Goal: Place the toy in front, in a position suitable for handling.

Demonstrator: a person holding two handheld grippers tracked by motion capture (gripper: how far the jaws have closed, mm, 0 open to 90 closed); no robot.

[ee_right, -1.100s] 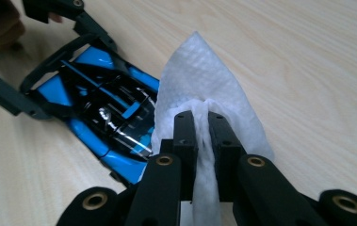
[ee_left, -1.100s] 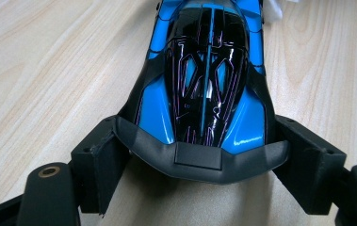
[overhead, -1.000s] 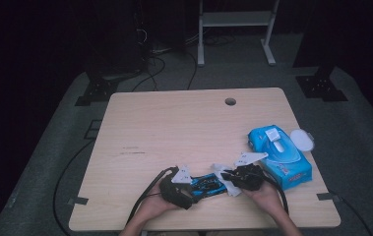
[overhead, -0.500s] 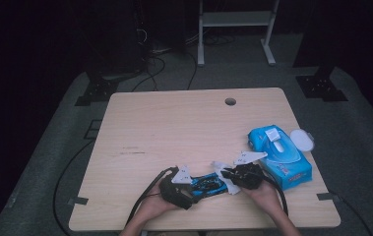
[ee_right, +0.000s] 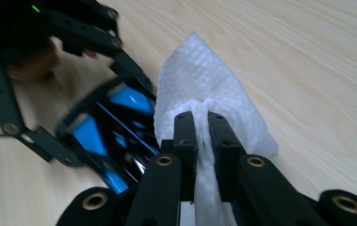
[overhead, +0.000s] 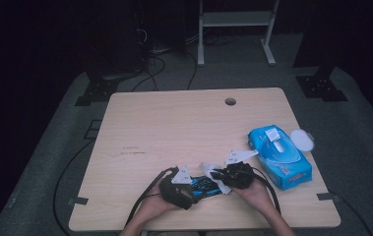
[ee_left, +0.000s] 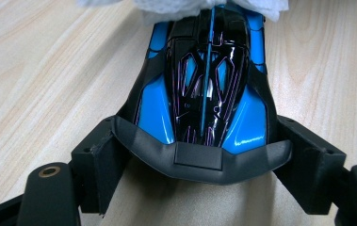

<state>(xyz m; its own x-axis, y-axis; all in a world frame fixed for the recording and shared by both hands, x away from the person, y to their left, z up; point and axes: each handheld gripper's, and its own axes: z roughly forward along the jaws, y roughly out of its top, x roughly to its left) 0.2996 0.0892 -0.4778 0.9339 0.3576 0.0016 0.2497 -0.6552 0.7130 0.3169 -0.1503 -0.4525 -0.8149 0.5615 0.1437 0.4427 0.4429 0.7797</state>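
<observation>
Toy car (ee_left: 204, 89): it sits on the table (overhead: 174, 128), right in front of me.
Left gripper (ee_left: 204, 160): I squeeze the car's end.
Right gripper (ee_right: 202, 127): I pinch a white wipe (ee_right: 204, 84) tight against the car.
Risk: if I rub hard, the car may slip out.
Risk: the wipe may tear.

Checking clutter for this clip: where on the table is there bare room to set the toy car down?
The table's left half and far edge around the round hole are bare. Crowded: the near middle, where the left gripper clamps the toy car and the right gripper pinches a white wipe, and the right side with the wipes pack.
</observation>
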